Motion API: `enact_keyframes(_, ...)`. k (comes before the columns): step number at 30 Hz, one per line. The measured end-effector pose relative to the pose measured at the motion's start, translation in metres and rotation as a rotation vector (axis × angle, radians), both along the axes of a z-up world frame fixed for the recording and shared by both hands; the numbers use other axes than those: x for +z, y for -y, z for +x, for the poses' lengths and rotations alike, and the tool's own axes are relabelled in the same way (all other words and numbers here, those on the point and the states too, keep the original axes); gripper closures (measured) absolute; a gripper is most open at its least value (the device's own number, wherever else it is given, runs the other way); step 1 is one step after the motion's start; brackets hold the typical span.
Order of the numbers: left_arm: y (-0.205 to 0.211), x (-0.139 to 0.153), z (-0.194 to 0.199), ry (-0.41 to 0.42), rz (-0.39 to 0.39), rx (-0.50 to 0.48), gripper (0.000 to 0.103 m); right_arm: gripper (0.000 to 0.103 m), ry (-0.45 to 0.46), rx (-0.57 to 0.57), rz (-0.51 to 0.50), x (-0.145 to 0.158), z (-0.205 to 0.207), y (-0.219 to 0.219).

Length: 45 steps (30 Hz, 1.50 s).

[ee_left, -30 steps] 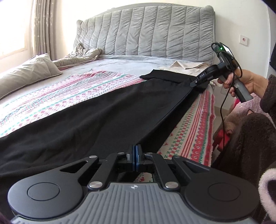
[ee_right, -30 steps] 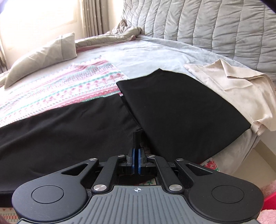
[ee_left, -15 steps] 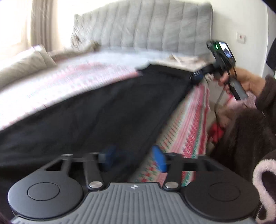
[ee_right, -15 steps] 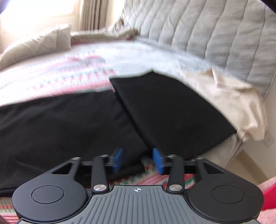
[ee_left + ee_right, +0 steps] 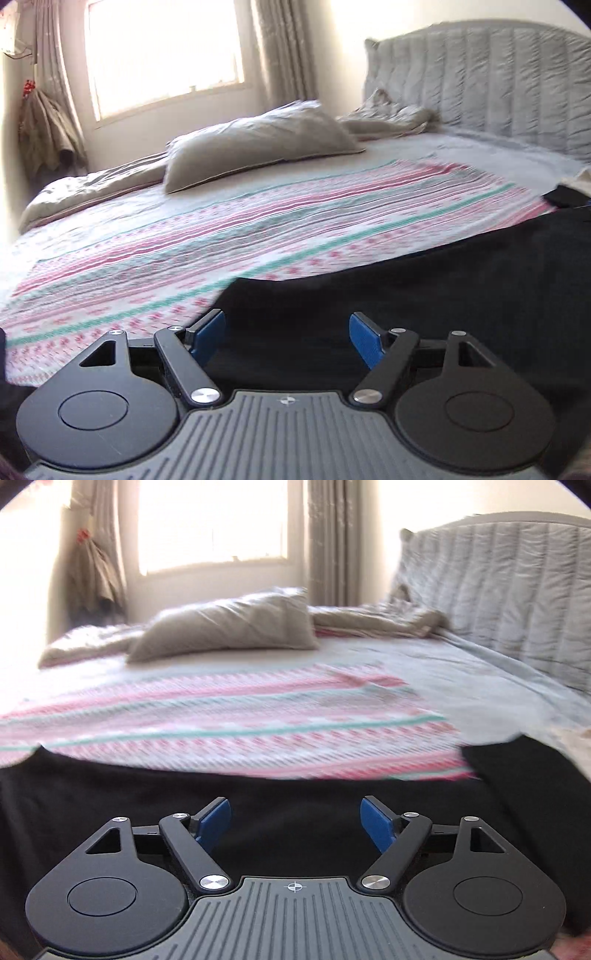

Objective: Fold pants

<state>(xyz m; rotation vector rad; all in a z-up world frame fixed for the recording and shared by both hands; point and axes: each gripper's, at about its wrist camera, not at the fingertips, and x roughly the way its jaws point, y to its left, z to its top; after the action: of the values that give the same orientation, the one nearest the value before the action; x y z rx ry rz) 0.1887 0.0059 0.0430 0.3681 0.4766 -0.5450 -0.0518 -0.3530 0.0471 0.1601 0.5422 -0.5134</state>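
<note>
Fingers (image 5: pixel 208 334) of both grippers spread wide, empty, with the black pants (image 5: pixel 424 291) lying just beyond them.

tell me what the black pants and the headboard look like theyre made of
Black pants: looks like a soft, matte knit or fleece; no sheen, and it lies limp on the bed. Blur hides the weave.
Headboard: grey fabric upholstery, padded; vertical stitched channels with a puckered, quilted surface.

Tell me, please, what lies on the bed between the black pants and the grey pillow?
Only the striped pink-and-teal bedspread; nothing else sits on that stretch between the black pants and the grey pillow. Both wrist views show it.
</note>
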Motion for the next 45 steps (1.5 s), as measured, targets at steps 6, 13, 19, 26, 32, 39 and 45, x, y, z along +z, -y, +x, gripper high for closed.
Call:
enact_keyframes(6, 0.011, -0.011, 0.079, -0.105, 0.057, 0.033, 0.027, 0.023, -0.085, 0.123, -0.049, -0.029, 0.045, -0.024)
enact_keyframes(13, 0.009, -0.021, 0.125, -0.277, -0.005, 0.027, 0.066, 0.023, -0.173, 0.119, -0.058, -0.051, 0.065, -0.009)
enact_keyframes(19, 0.017, -0.022, 0.122, -0.189, 0.004, 0.032, 0.092, 0.024, -0.170, 0.070, -0.071, -0.057, 0.072, 0.019)
enact_keyframes(26, 0.020, -0.033, 0.113, -0.122, 0.023, 0.069, 0.079, 0.026, -0.163, -0.075, -0.019, -0.069, 0.081, 0.058)
enact_keyframes(32, 0.015, -0.007, 0.054, -0.024, 0.058, 0.092, 0.038, 0.025, -0.123, -0.105, -0.018, -0.049, 0.075, 0.045)
enact_keyframes(39, 0.016, -0.011, -0.039, -0.076, 0.057, -0.096, 0.034, 0.024, -0.090, 0.334, -0.014, -0.038, 0.087, -0.072)
enact_keyframes(45, -0.028, -0.039, -0.059, -0.147, 0.069, -0.057, 0.028, 0.022, -0.208, 0.540, -0.038, -0.068, 0.099, -0.121)
